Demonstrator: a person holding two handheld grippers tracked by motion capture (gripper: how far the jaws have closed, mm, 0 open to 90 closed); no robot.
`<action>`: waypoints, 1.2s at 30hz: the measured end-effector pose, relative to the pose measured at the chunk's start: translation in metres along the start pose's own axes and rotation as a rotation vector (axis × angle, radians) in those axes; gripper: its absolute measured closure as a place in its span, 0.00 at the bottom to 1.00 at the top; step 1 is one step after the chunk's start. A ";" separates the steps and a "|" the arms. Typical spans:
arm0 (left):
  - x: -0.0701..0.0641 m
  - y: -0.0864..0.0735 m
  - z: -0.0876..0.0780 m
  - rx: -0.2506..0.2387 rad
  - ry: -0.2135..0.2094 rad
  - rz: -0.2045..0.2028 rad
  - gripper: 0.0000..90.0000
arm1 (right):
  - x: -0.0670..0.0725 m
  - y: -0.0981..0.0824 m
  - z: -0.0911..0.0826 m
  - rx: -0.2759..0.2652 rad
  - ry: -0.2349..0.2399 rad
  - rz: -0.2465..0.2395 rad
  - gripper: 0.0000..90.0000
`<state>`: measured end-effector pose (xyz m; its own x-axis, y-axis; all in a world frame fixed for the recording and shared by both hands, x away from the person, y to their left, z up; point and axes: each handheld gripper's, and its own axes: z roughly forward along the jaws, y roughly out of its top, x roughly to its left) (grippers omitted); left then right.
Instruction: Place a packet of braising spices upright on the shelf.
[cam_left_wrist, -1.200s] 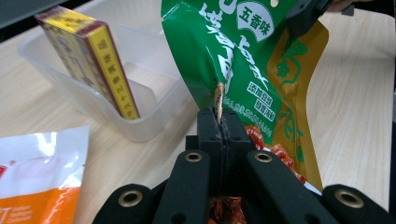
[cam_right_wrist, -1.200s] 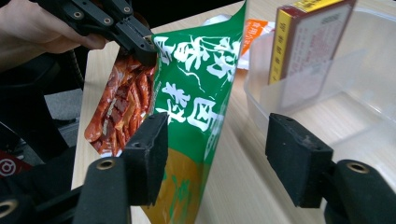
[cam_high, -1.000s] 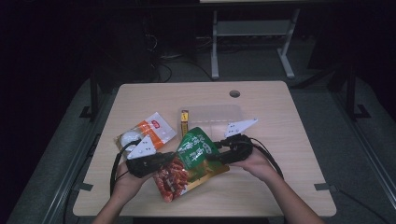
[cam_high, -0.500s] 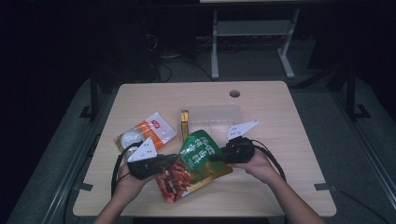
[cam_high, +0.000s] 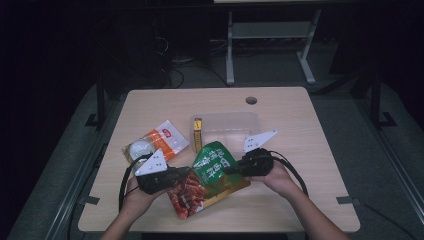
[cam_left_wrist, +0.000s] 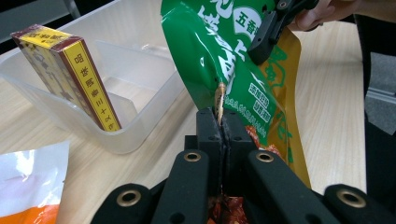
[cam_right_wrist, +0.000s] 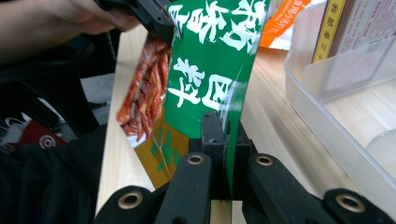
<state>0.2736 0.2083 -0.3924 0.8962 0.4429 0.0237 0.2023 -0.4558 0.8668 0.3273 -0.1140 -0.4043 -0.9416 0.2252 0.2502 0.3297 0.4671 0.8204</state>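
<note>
A green-and-yellow snack bag (cam_high: 212, 175) is held up just above the near part of the wooden table (cam_high: 300, 130), pinched at one edge by the left gripper (cam_left_wrist: 220, 122) and at the opposite edge by the right gripper (cam_right_wrist: 225, 135), whose jaws have just closed onto the foil. Just behind it sits a clear plastic tub (cam_high: 227, 131) with a yellow box (cam_high: 198, 134) standing inside, and to the left lies an orange-and-white pouch (cam_high: 162, 141) beside what may be a white round item (cam_high: 138, 148), too dim to identify.

From my high view, the pouch (cam_high: 214, 172) hides both grippers' tips; my left gripper view crops the box (cam_left_wrist: 70, 74) at 9 o'clock.
</note>
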 end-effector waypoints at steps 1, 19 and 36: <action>0.000 0.000 0.000 0.001 -0.003 0.001 0.97 | 0.000 0.000 -0.001 -0.005 0.009 0.003 1.00; -0.002 0.002 -0.004 -0.076 0.024 -0.021 1.00 | 0.001 -0.002 -0.015 -0.045 0.006 0.019 0.96; 0.006 -0.004 -0.002 -0.068 -0.001 -0.056 0.88 | 0.007 0.007 -0.042 -0.162 0.068 0.013 1.00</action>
<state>0.2777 0.2145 -0.3951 0.8846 0.4657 -0.0259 0.2245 -0.3765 0.8988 0.3200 -0.1454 -0.3750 -0.9414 0.1698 0.2913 0.3322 0.3189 0.8877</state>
